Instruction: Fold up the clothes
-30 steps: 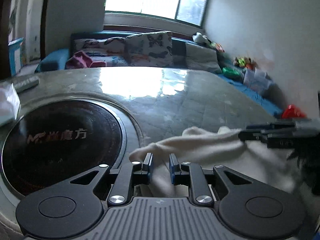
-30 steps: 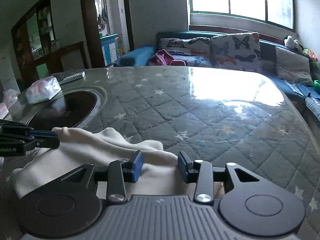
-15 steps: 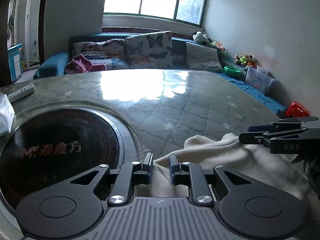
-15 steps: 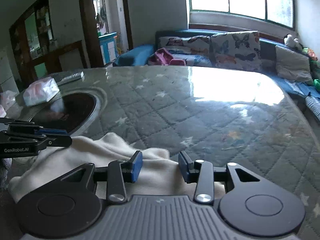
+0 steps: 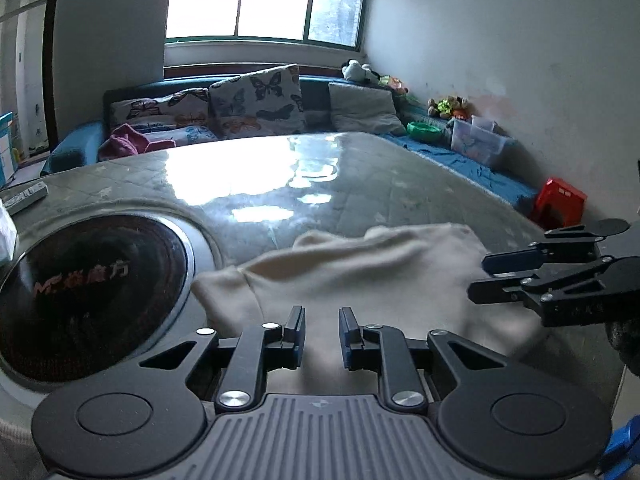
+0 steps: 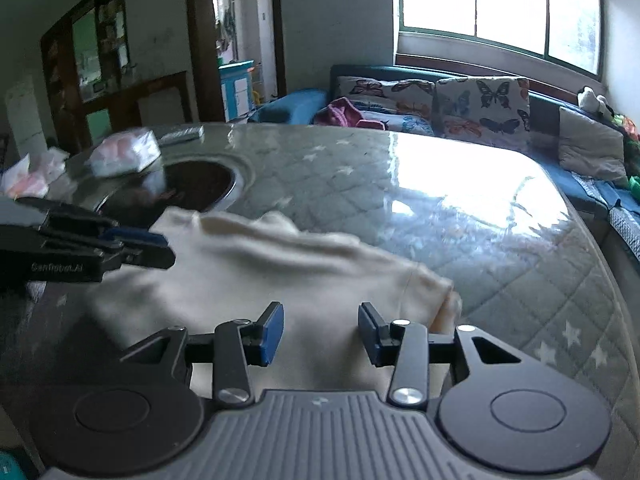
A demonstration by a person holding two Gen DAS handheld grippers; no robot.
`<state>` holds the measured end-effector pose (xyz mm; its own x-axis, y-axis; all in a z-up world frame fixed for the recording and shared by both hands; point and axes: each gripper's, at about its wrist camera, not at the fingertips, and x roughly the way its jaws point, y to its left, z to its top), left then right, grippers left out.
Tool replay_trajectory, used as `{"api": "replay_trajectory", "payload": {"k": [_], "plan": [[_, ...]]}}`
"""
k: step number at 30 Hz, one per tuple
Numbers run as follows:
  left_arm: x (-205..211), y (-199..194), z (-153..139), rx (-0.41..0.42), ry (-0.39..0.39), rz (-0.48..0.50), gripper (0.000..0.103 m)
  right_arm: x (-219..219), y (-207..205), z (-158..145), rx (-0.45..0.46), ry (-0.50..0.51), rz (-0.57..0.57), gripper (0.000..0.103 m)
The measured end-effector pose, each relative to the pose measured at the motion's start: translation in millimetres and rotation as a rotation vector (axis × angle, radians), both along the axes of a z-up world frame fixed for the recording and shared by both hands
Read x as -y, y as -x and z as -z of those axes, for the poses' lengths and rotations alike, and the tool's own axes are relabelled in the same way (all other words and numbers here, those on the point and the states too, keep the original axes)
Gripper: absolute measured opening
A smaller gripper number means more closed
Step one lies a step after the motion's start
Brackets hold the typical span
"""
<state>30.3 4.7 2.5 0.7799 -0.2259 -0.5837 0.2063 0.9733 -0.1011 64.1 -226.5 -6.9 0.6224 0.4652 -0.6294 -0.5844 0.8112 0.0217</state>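
A cream garment (image 5: 360,276) lies spread and partly folded on the quilted grey table (image 5: 320,184), its near edge under both tools. My left gripper (image 5: 322,332) hovers over the garment's left part, jaws a narrow gap apart with nothing pinched. In the right wrist view the garment (image 6: 260,272) stretches from the hob to a folded sleeve end at the right. My right gripper (image 6: 320,332) is open wide above it, holding nothing. Each tool shows in the other's view: the right gripper (image 5: 478,276) at the garment's right edge, the left gripper (image 6: 160,248) at its left.
A round black induction hob (image 5: 80,280) is set into the table left of the garment. A tissue pack (image 6: 124,154) and a remote (image 6: 182,134) lie beyond it. A sofa with butterfly cushions (image 5: 256,104) stands behind the table, and a red stool (image 5: 560,204) at the right.
Both grippers have lifted and drawn back from the garment. The cloth now lies flatter and more spread out, farther ahead of the fingers. The jaw gaps look the same.
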Motion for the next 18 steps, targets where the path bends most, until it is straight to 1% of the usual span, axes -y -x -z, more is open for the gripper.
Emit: {"api": "replay_trajectory", "payload": {"k": [4,8,10,13,17,18], "plan": [[-5,3,6,-0.019,-0.009,-0.029,0.02,10,13,8,-0.028,0.015,0.016,0.042],[-12,8,2,-0.008,0.0,-0.047,0.021,21,24,3,-0.022,0.013,0.026,0.043],[-14,10,0,-0.002,0.009,-0.056,0.027,25,29,0,-0.016,0.012,0.035,0.043],[-13,15,2,-0.005,0.012,-0.063,0.028,31,36,-4,-0.007,0.011,0.047,0.043],[-12,19,4,-0.012,0.005,-0.072,0.03,33,41,4,-0.022,0.032,0.06,0.043],[-13,21,3,-0.011,0.006,-0.076,0.033,35,42,4,-0.019,0.034,0.065,0.043]]}}
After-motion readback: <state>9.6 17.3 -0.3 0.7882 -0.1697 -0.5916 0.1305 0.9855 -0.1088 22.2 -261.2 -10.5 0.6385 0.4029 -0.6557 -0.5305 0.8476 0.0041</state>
